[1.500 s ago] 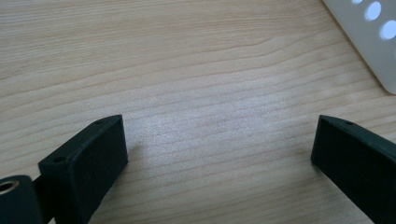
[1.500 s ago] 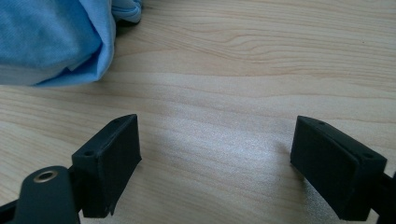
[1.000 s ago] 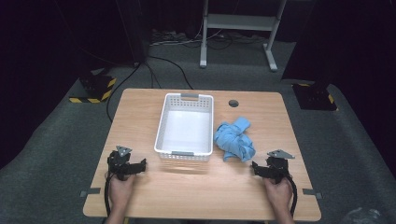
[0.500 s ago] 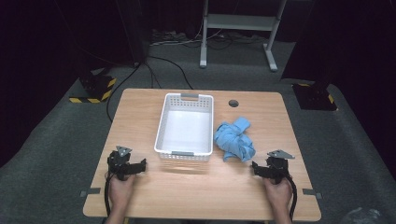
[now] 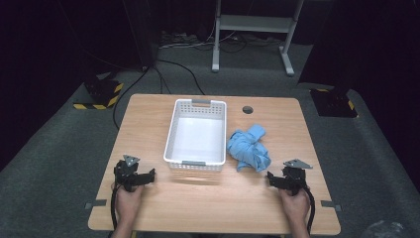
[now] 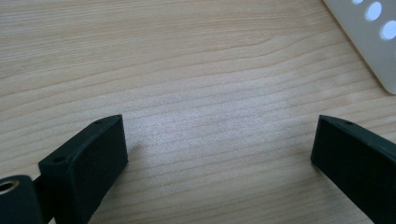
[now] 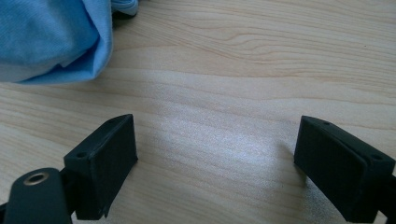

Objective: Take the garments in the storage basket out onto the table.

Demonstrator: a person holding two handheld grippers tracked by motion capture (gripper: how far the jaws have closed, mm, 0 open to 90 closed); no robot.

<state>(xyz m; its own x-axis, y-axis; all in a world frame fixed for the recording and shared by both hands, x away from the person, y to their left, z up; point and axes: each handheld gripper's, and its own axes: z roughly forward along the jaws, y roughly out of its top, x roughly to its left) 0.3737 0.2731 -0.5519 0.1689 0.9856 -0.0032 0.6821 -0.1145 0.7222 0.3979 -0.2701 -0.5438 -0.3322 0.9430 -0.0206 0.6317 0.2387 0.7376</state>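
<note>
**Both grippers wide apart on the tabletop, nothing held**

Now the light wooden table (image 5: 148, 119) carries a white perforated plastic basket (image 5: 196, 135) near its middle, long side running away from the person, with grey handle strips at its near and far rims. Its inside looks bare. Just to the right of the basket lies a crumpled light blue cloth (image 5: 248, 148), bunched in folds, close beside the basket's right wall; whether it touches the wall I cannot tell. A small dark round hole (image 5: 247, 109) sits in the tabletop beyond the cloth.

The left gripper (image 5: 148, 174) rests low at the near left part of the table, held by the left hand (image 5: 128, 201), its jaws pointing toward the basket's near left corner. In the left gripper view (image 6: 219, 149) the two black jaws stand spread wide over bare wood, with the basket's corner at upper right.

The right gripper (image 5: 270, 177) sits at the near right, held by the right hand (image 5: 294, 204), just short of the cloth. In the right gripper view (image 7: 217, 151) its jaws are likewise splayed with only wood between them, and the blue cloth (image 7: 51, 37) lies ahead at upper left, apart from the jaws.
</note>
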